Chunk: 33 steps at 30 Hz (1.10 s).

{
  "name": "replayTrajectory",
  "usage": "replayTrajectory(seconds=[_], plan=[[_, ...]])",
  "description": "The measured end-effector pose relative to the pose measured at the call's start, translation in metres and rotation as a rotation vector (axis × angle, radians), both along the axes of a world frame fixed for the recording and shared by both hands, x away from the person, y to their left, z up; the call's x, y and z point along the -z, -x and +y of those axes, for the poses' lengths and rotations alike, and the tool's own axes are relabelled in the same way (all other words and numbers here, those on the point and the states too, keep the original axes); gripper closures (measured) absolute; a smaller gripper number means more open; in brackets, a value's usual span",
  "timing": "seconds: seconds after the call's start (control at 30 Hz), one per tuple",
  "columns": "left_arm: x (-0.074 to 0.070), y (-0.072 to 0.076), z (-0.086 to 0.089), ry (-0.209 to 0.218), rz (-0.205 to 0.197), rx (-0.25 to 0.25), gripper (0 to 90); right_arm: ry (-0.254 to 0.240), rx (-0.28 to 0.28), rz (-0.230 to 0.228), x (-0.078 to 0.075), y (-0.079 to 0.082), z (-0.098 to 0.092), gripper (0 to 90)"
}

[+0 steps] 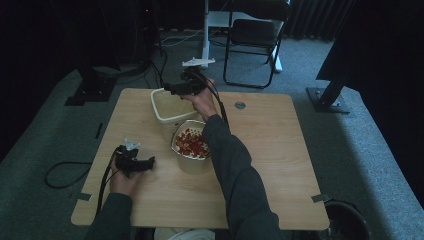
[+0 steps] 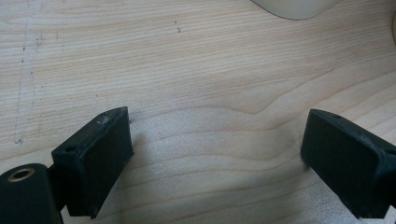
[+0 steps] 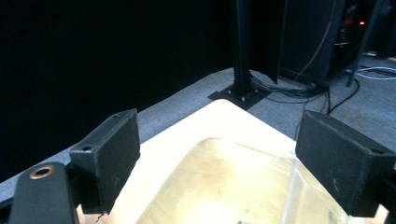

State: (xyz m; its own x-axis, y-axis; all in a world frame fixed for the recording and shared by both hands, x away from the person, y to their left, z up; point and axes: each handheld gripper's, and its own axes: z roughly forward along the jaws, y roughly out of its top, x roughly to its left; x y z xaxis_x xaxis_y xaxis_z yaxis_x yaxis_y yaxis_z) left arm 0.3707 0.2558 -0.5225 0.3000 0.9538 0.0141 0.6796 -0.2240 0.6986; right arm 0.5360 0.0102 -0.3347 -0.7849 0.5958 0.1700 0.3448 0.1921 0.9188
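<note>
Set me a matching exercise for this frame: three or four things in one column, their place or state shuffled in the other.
Things:
1. left tool
2. right tool
3. near tub
4. far tub

Places or states:
A. holds red and pale pieces
B. open, above the far tub's rim
C. open, low over bare table
D. no contents visible

Pairs: 1-C, 2-B, 3-A, 4-D

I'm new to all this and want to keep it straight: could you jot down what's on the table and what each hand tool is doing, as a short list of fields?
Surface: wooden table
Near container: cream bowl holding red and pale pieces
Far container: cream bin, nothing seen inside, touching or just behind the bowl
Right gripper: above the bin's far rim, jaws wide apart, nothing between them
Left gripper: low over bare table left of the bowl, jaws open
Background: folding chair on grey carpet
</note>
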Motion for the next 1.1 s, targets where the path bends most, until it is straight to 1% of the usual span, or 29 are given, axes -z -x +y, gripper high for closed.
replayTrajectory(seconds=[0.23,0.4,0.63,0.8,0.9,1.03,1.1], plan=[[0.000,0.000,0.000,0.000,0.001,0.000,9.3,0.012,0.021,0.001,0.003,0.004,-0.013,14.2],[0.000,0.000,0.000,0.000,0.000,0.000,9.3,0.017,0.034,-0.013,0.006,0.013,-0.030,14.8],[0.000,0.000,0.000,0.000,0.000,0.000,9.3,0.008,0.084,-0.022,0.011,0.028,-0.067,16.2],[0.000,0.000,0.000,-0.001,0.001,0.000,9.3,0.023,0.120,-0.036,0.016,0.038,-0.094,16.4],[0.000,0.000,0.000,-0.001,0.000,0.000,9.3,0.037,0.139,-0.035,0.021,0.044,-0.109,16.4],[0.000,0.000,0.000,-0.002,0.000,0.000,9.3,0.033,0.163,-0.026,0.029,0.052,-0.133,16.6],[0.000,0.000,0.000,-0.001,0.000,-0.001,9.3,0.048,0.184,-0.015,0.034,0.055,-0.144,16.6]])
